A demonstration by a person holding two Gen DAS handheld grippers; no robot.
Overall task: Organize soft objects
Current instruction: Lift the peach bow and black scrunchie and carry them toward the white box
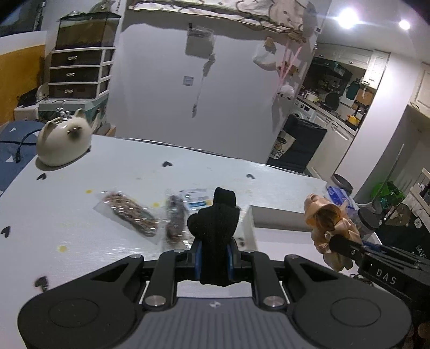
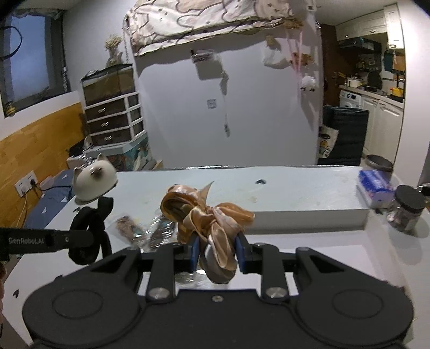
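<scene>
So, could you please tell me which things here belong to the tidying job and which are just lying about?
In the job:
- black knit piece, in left claw
- peach ribbon bow, in right claw

Lying about:
- cat figurine
- tissue pack
- jar

1. Two ceiling lamps [image 1: 349,17] flare white at upper right; the room is otherwise dim.
2. Fisheye bending and dark vignetting mark the edges.
3. The packets [image 1: 129,214] on the table [image 1: 67,204] appear motion-blurred.
</scene>
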